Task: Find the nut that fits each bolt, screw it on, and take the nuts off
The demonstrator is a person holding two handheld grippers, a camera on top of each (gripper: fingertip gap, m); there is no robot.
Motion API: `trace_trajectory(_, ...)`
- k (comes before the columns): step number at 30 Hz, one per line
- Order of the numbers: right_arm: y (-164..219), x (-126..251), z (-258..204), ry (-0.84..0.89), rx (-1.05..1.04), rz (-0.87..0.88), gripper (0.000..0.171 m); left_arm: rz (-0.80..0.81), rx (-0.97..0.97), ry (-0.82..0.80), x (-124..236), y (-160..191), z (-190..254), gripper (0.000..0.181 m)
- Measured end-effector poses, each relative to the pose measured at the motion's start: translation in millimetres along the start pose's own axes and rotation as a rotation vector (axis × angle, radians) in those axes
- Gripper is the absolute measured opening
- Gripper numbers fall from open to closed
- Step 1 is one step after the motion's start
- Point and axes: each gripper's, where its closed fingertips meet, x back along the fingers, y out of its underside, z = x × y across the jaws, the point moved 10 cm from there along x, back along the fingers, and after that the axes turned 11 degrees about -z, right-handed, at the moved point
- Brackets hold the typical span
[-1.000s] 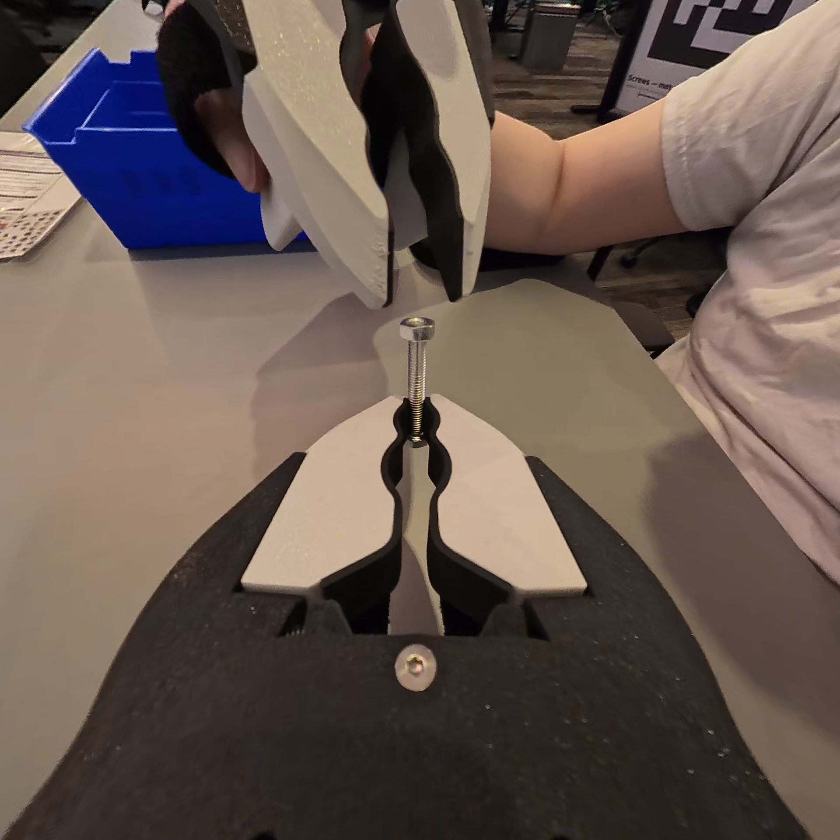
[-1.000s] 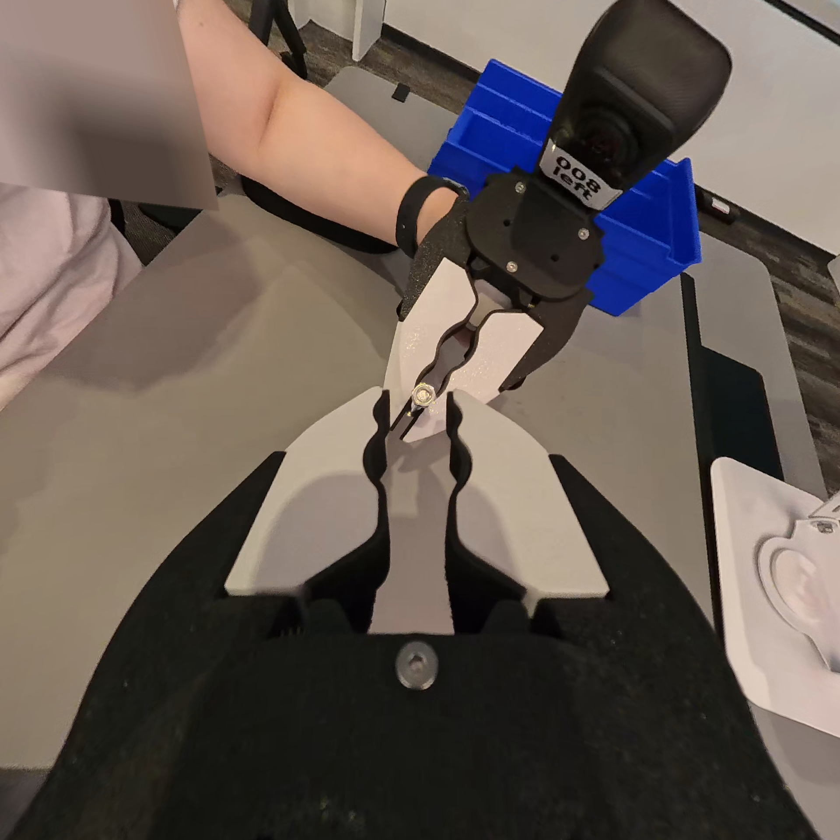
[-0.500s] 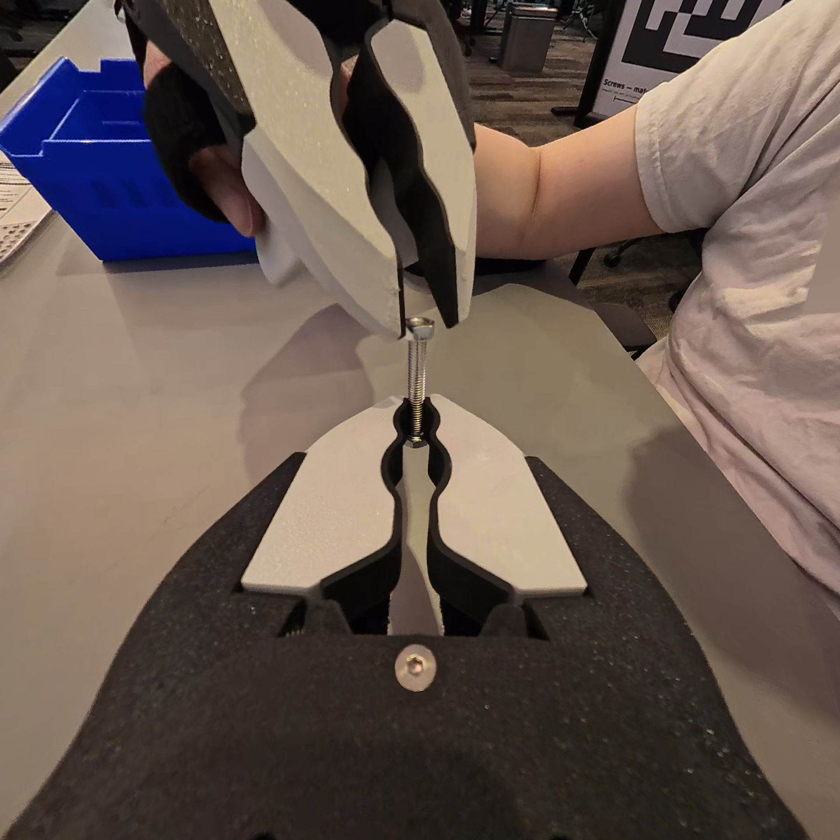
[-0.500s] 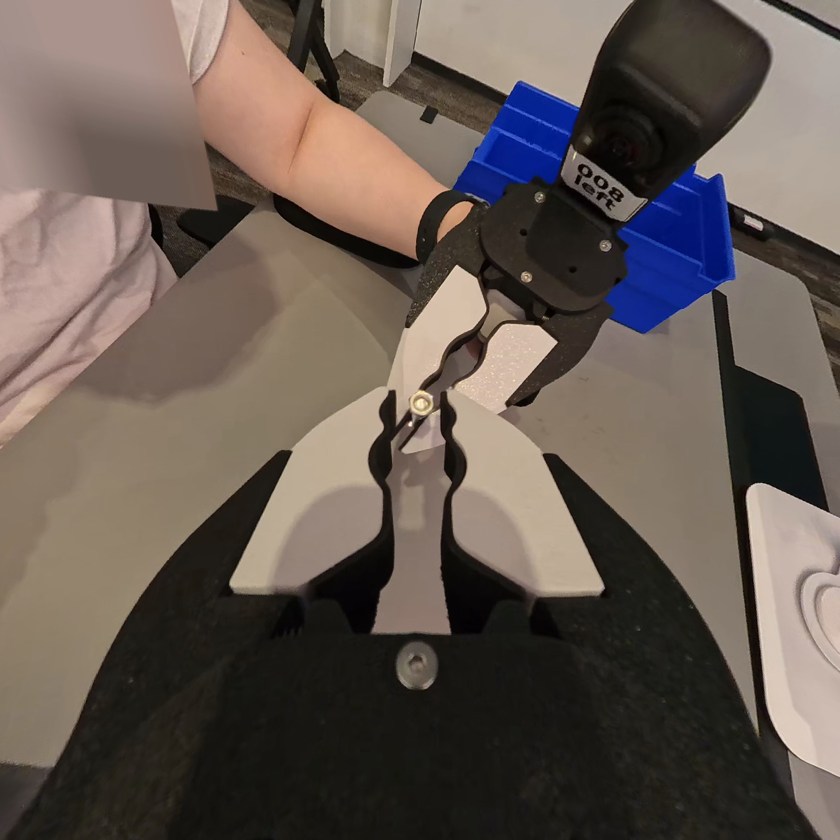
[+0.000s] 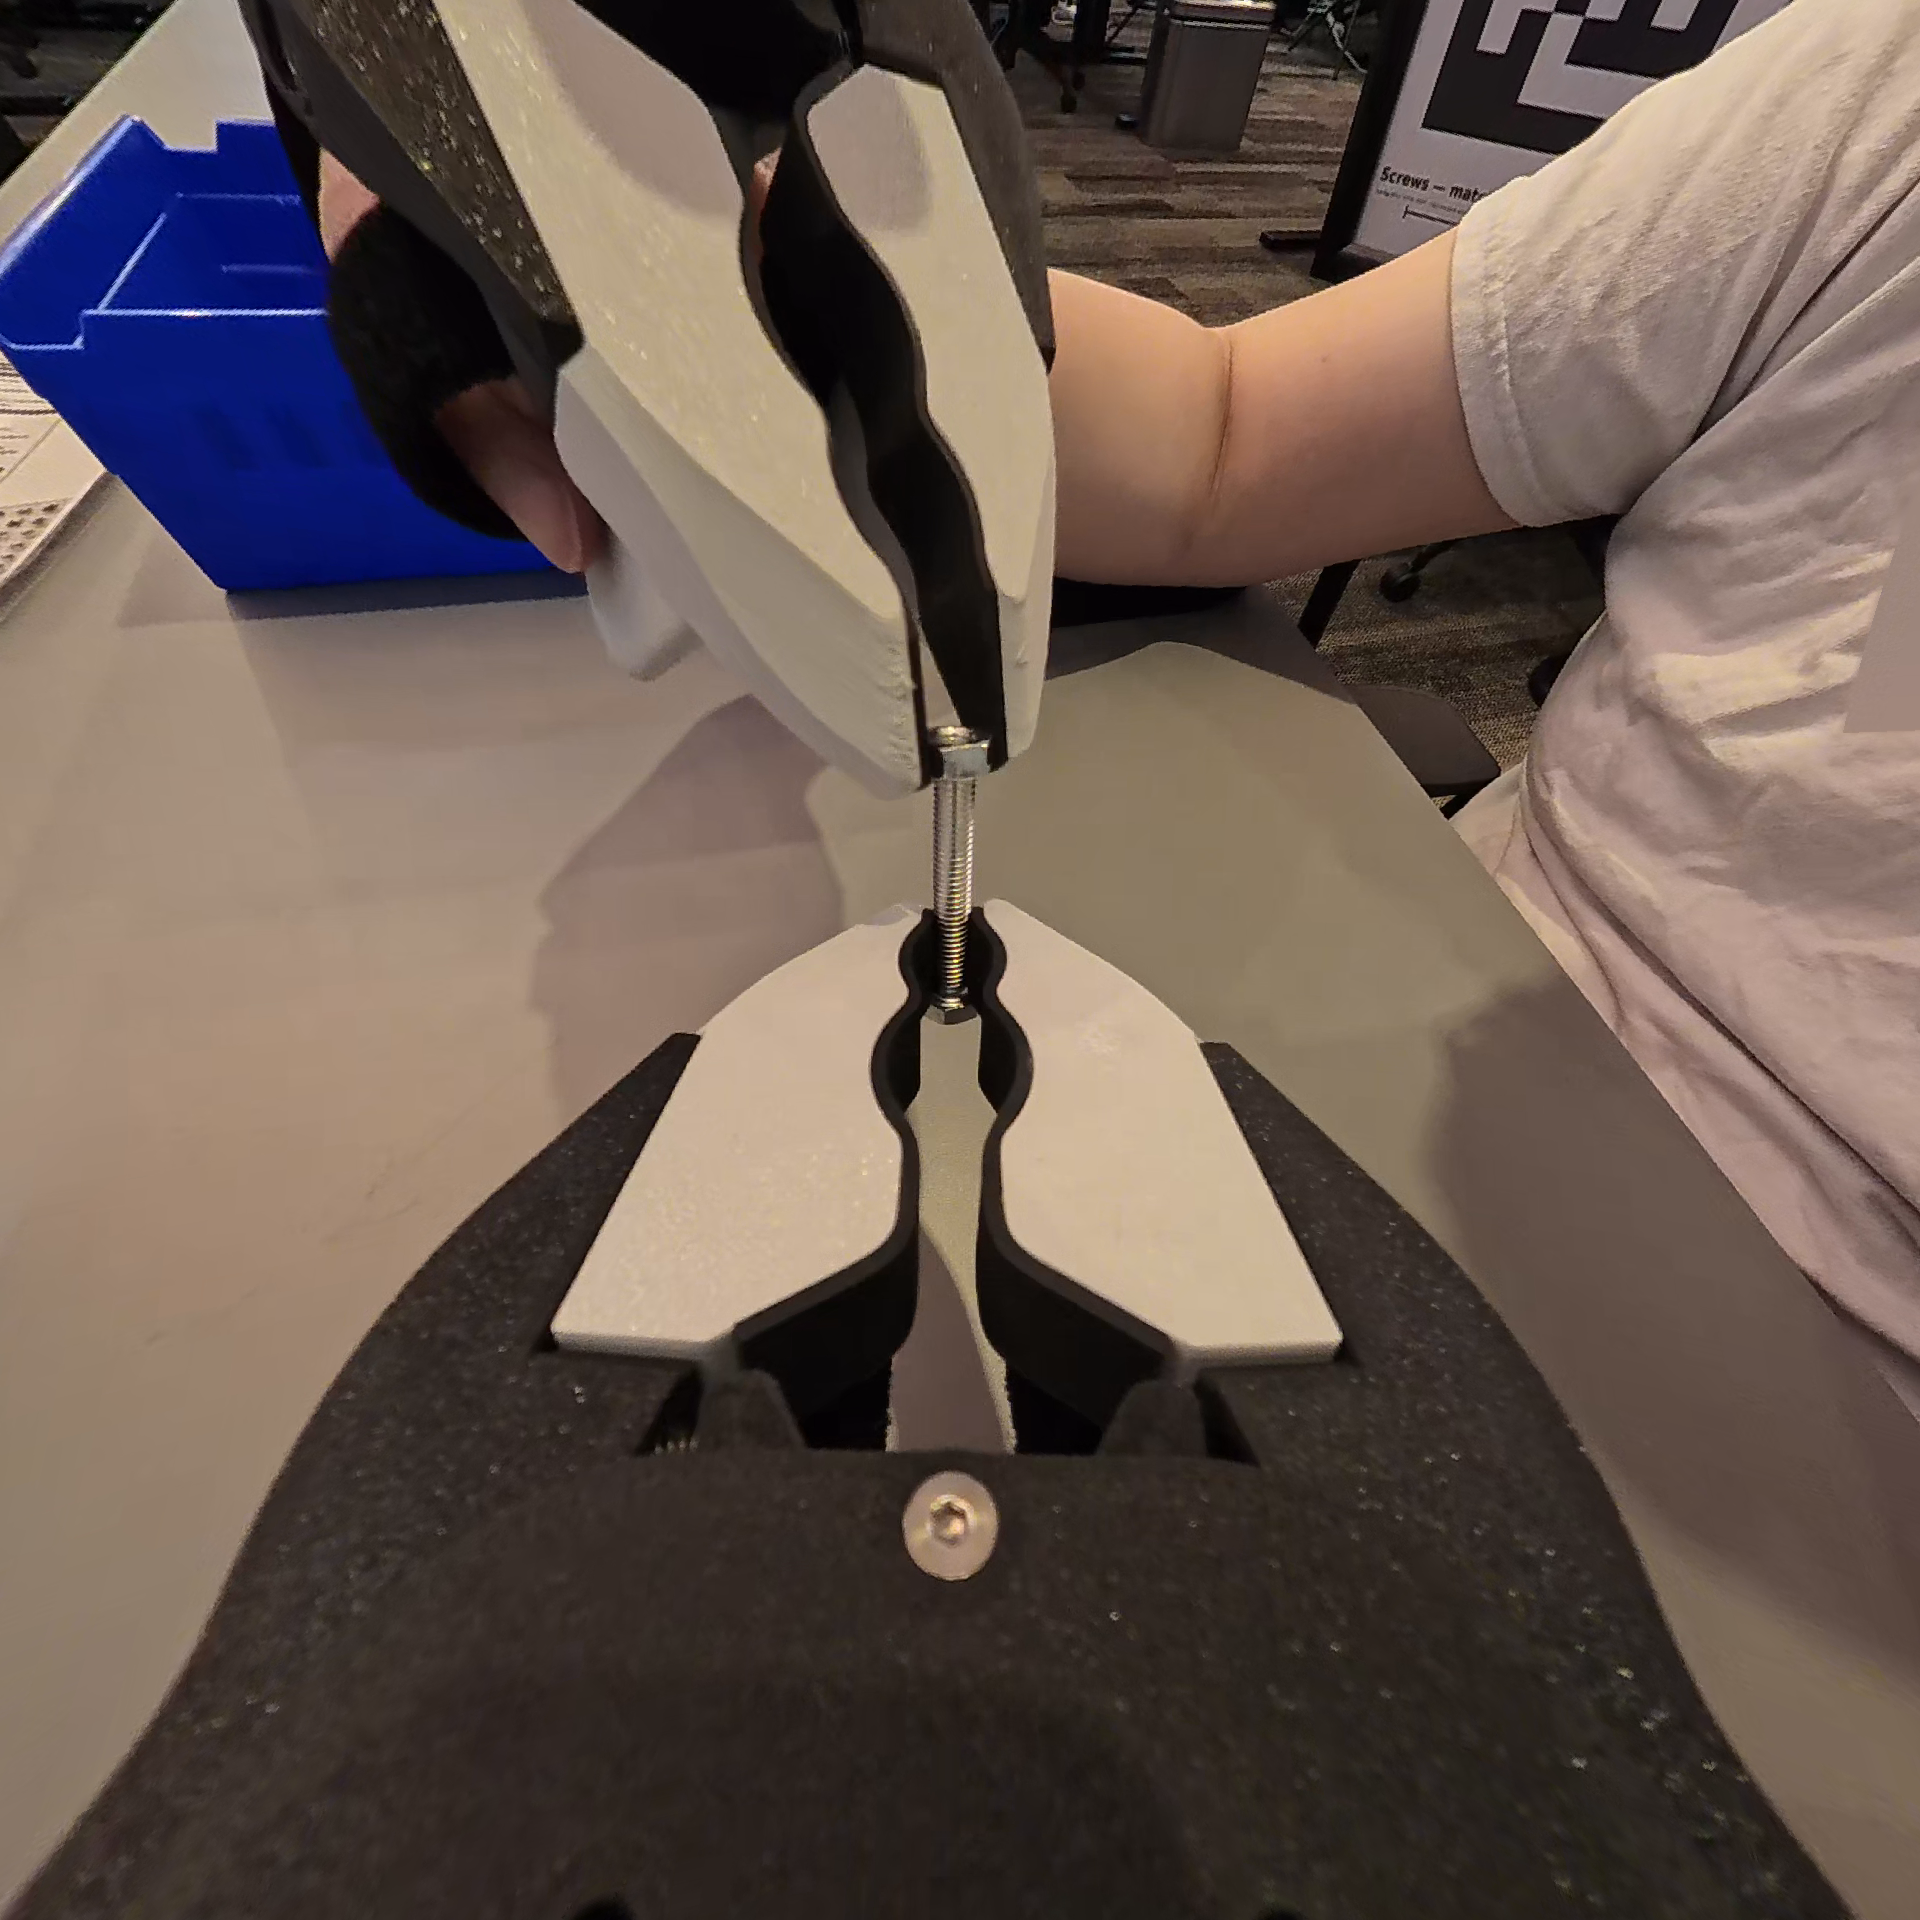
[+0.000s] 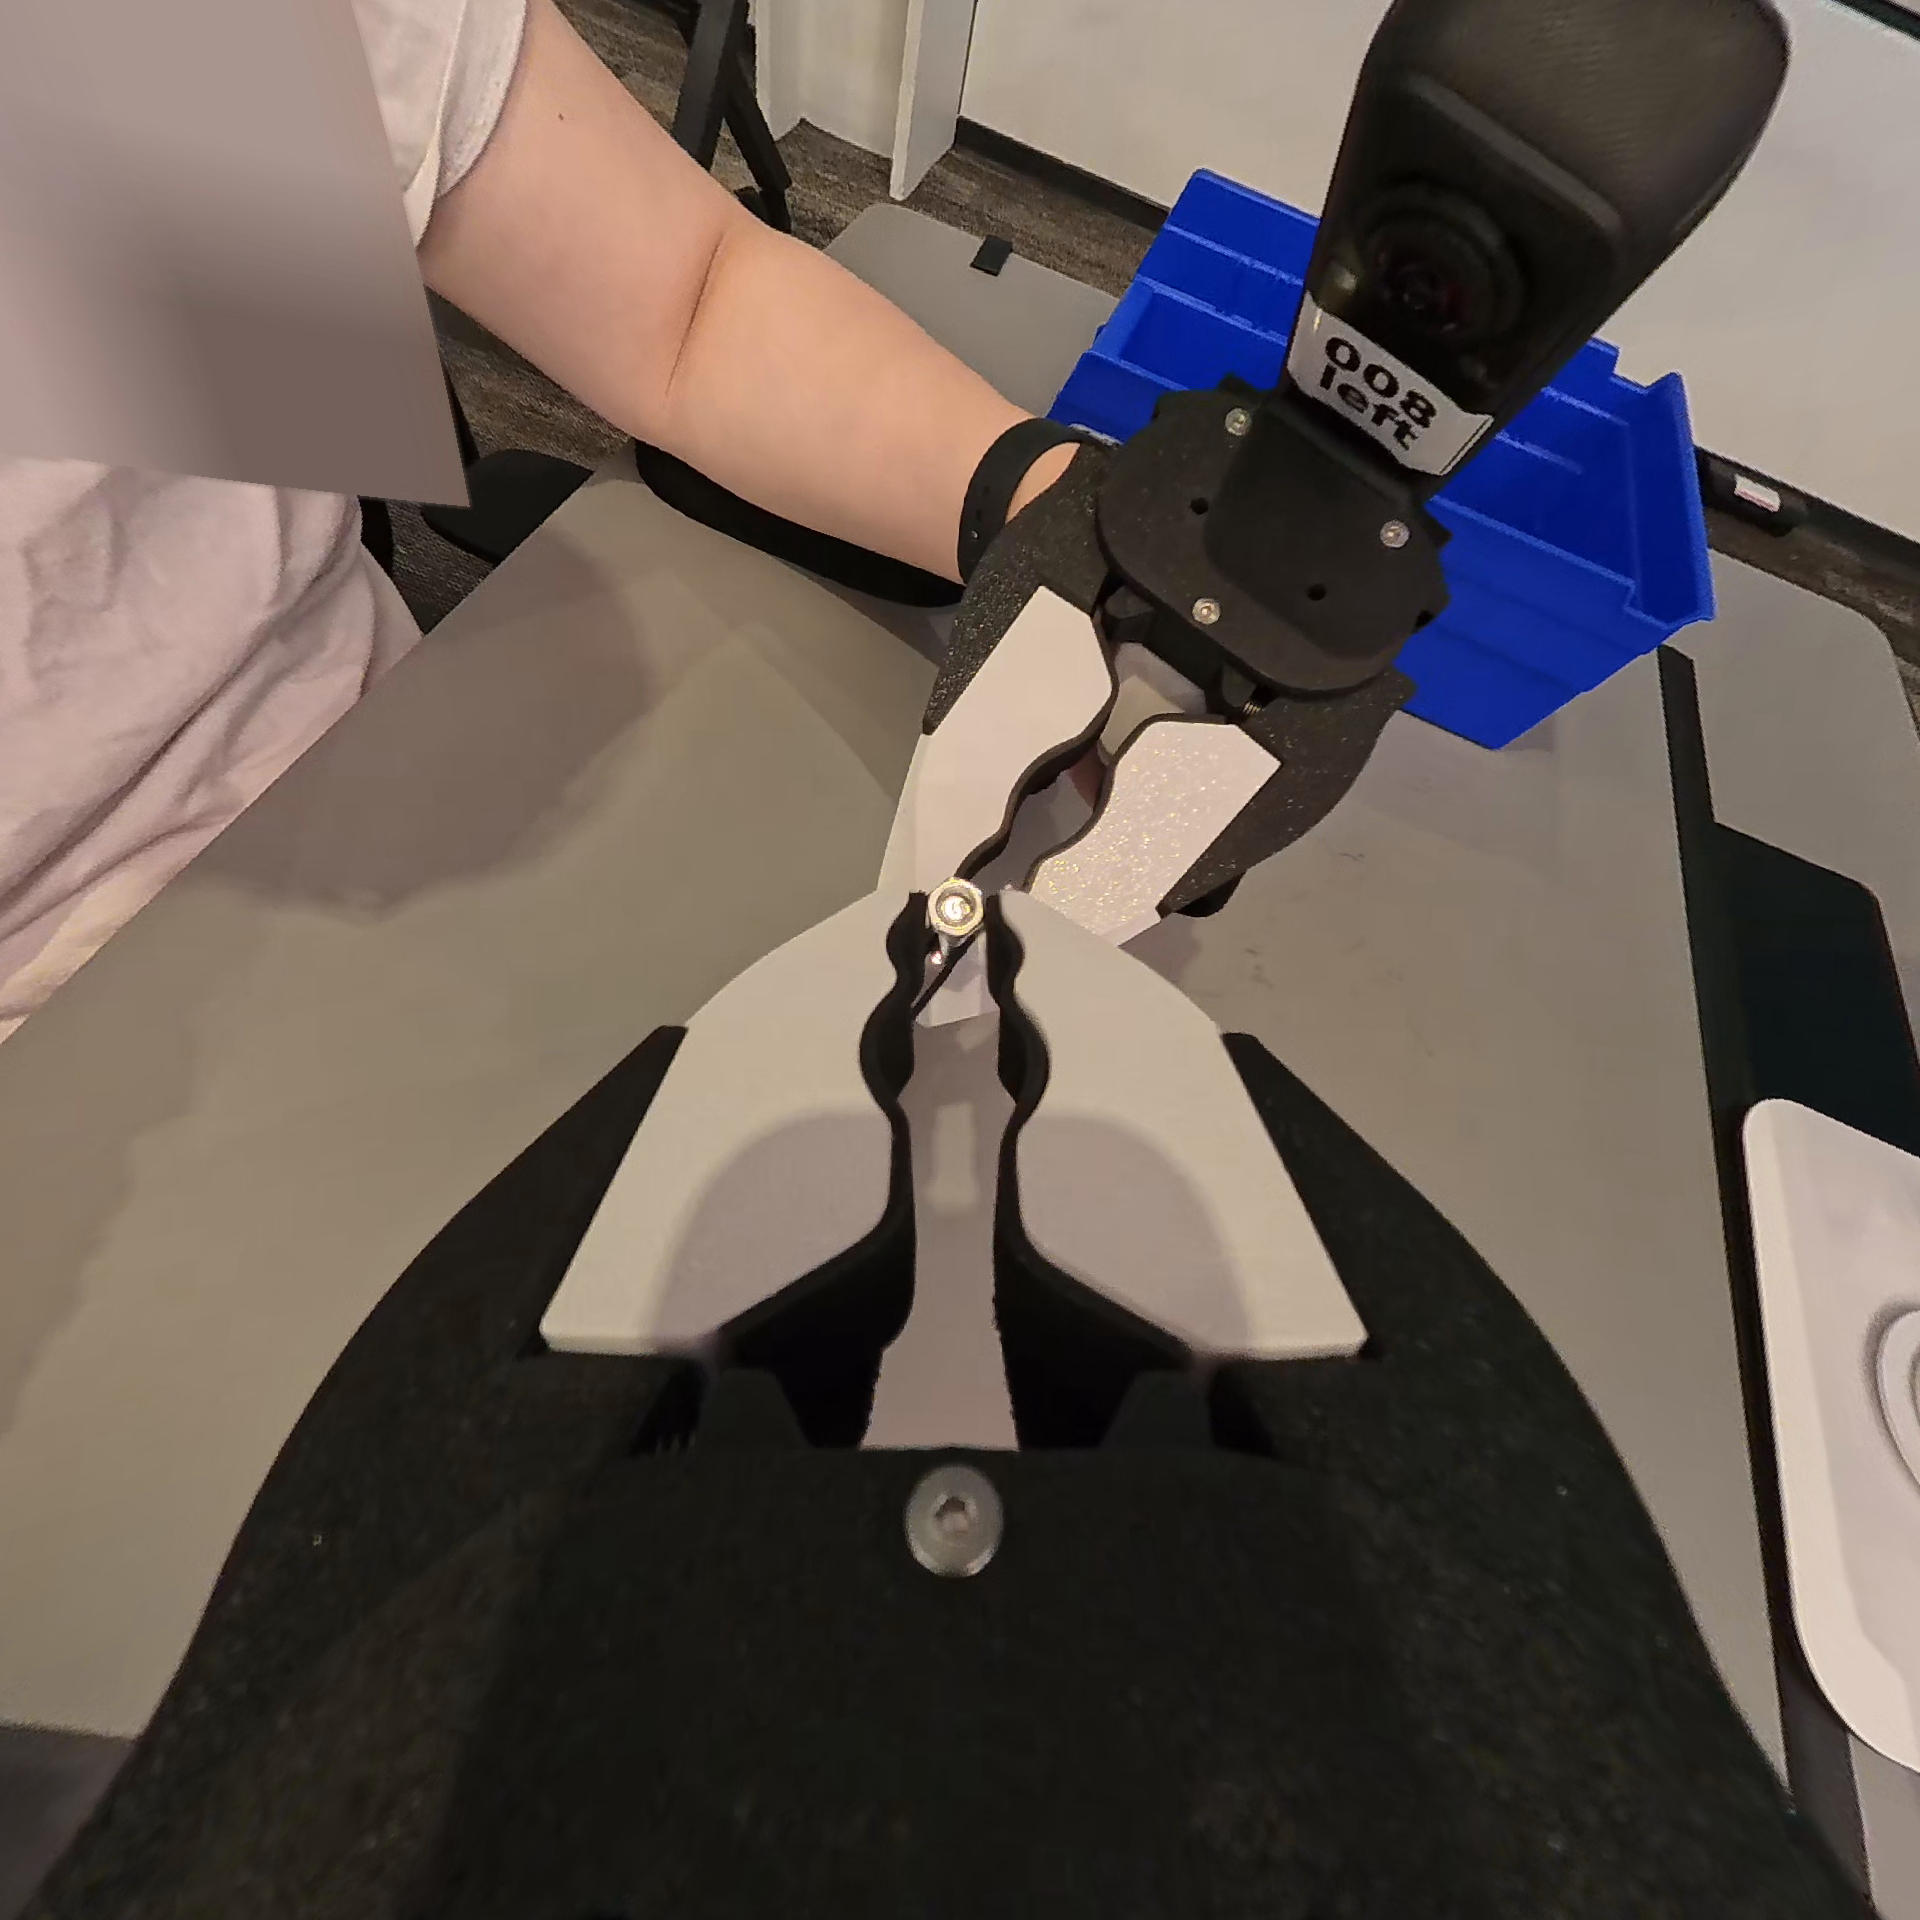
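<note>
A silver bolt [image 5: 953,852] stands upright above the grey table [image 5: 312,935]. A small nut [image 5: 951,1010] sits on its lower end. My left gripper [image 5: 951,920] is shut on that nut, with the thread rising out between its tips. My right gripper [image 5: 961,743] comes down from above, and its tips are shut on the bolt's hex head [image 5: 961,750]. In the right wrist view I look down on the bolt head [image 6: 956,909], pinched between my right gripper's tips [image 6: 958,906]. The left gripper's fingers [image 6: 1143,821] reach in from behind it.
A blue bin [image 5: 208,416] stands at the back of the table and also shows in the right wrist view [image 6: 1538,582]. A white tray [image 6: 1829,1299] lies at the right. A printed sheet [image 5: 31,488] lies at the far left. The person's arm [image 5: 1247,436] crosses behind. The left gripper's tips are roughly 4 centimeters from the right gripper's.
My right gripper came down from just above the bolt, its open jaws passed over the hex head and closed on it. The left gripper kept its hold.
</note>
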Motion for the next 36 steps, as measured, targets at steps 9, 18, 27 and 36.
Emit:
trace_trajectory(9, 3.5, -1.9, 3.6, -0.002, -0.052, -0.023, 0.010, -0.030, 0.016, -0.039, -1.3, 1.6, -2.7, 0.005)
trace_trajectory(18, 11.1, -2.1, 17.8, 0.063, -0.203, -0.036, 0.010, -0.050, 0.093, -0.162, 4.7, 5.1, -14.0, 0.005)
trace_trajectory(27, 18.7, -3.7, 34.8, 0.153, -0.388, 0.008, 0.010, -0.053, 0.189, -0.316, 14.2, 7.8, -26.2, 0.005)
trace_trajectory(36, 25.7, -8.3, 47.5, 0.191, -0.636, 0.093, 0.010, -0.111, 0.263, -0.494, 19.7, 6.4, -32.3, 0.004)
